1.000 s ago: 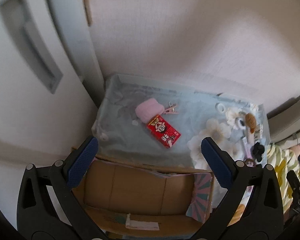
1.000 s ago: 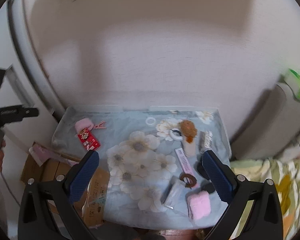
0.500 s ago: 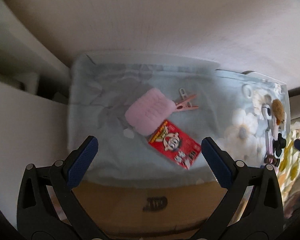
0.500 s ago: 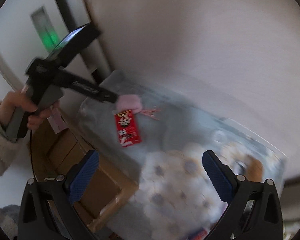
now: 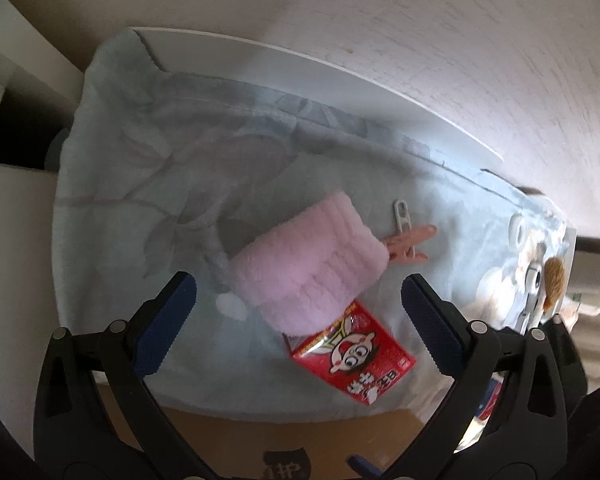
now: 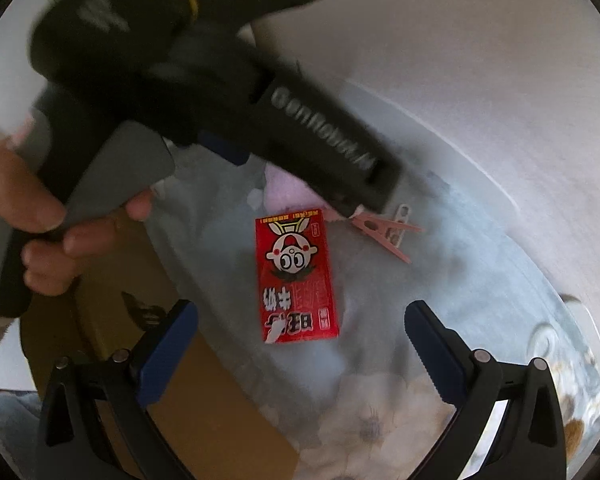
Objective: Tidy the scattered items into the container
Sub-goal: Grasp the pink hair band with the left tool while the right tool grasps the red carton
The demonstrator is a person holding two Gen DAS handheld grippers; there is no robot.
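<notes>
L wrist: pink pouch (image 5: 308, 268) nearer now

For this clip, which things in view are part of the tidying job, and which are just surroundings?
Part of the job:
- pink fluffy pouch
- red snack packet
- pink clothespin
- cardboard box, the likely container
- left tool and right tool, both open

Just there:
- floral blue cloth
- white tray edge
- wall

Chinese characters on the red snack packet (image 6: 296, 276), none legible.
</notes>
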